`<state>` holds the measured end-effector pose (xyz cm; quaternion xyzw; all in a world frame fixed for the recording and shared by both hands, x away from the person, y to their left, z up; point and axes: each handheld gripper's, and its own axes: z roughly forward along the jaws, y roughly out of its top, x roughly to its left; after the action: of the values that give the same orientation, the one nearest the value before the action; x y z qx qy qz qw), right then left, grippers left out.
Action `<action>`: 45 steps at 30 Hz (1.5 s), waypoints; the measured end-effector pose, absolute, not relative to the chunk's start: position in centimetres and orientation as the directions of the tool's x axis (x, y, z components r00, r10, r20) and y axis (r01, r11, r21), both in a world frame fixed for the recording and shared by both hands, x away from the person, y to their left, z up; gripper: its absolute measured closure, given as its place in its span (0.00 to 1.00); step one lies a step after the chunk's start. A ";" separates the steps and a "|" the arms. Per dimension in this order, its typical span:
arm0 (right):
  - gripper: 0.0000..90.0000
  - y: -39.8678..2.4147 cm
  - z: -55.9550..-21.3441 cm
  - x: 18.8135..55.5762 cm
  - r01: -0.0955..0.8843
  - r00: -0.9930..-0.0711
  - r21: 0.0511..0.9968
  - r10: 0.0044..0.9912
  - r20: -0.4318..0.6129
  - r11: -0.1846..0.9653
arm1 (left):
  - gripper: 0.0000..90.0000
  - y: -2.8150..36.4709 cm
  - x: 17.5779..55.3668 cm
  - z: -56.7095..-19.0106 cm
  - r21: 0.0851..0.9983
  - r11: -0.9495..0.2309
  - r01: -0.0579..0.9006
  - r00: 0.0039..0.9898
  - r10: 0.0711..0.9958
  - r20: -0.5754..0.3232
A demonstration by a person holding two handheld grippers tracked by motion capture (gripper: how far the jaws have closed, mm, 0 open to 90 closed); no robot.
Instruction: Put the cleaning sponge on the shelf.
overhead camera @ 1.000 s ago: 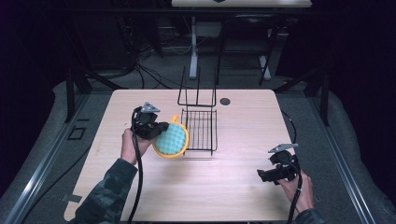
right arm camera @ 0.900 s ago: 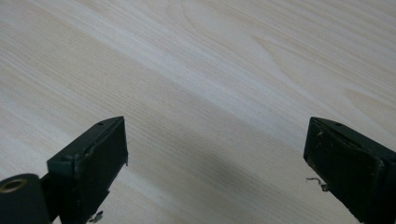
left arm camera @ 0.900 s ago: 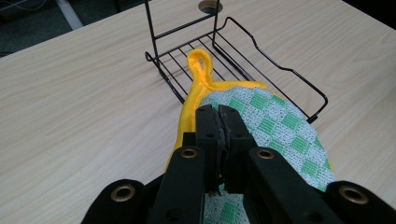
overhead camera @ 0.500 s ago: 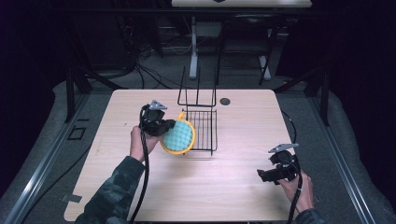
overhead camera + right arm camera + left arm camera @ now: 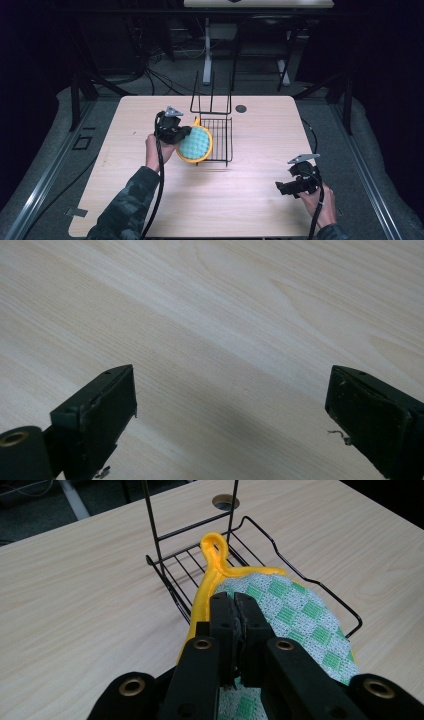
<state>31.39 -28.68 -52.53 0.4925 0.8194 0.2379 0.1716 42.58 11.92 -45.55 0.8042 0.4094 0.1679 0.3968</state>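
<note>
Moved rightward since earlier frame: left hand-held gripper (image 5: 186, 134) clamped on pot holder (image 5: 196, 143), now over wire rack (image 5: 220, 140) edge, yellow loop (image 5: 214, 546) inside rack. Pot holder looks soft, light, floppy; pinch near rim. Right hand-held gripper (image 5: 283, 187) wide apart, low over counter (image 5: 250, 200).

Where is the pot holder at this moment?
In the high view, the pot holder is left of centre, held by the left gripper over the wire rack's left edge.
</note>
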 end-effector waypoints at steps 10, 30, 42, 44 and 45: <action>0.06 -28.6 -52.6 31.5 0.730 -0.461 0.548 0.886 -0.047 0.409 | 0.98 11.4 43.1 -45.8 0.784 -0.329 0.526 0.602 0.795 -0.070; 0.07 -28.5 -52.6 31.5 0.722 -0.468 0.556 0.883 -0.046 0.412 | 0.98 10.2 43.9 -46.9 0.796 -0.297 0.527 0.589 0.803 -0.090; 0.07 -28.6 -52.6 31.4 0.728 -0.465 0.549 0.884 -0.046 0.411 | 0.98 9.7 44.3 -47.6 0.809 -0.263 0.527 0.570 0.814 -0.107; 0.07 -28.6 -52.6 31.4 0.728 -0.465 0.547 0.884 -0.047 0.412 | 0.98 9.6 44.5 -47.9 0.812 -0.250 0.527 0.564 0.818 -0.115; 0.07 -28.6 -52.6 31.4 0.729 -0.465 0.547 0.884 -0.046 0.412 | 0.98 9.6 44.5 -48.0 0.814 -0.243 0.527 0.560 0.820 -0.117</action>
<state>31.42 -28.56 -52.58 0.4896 0.8235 0.2332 0.1668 44.52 9.58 -48.00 0.7701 0.4374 0.1695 0.4323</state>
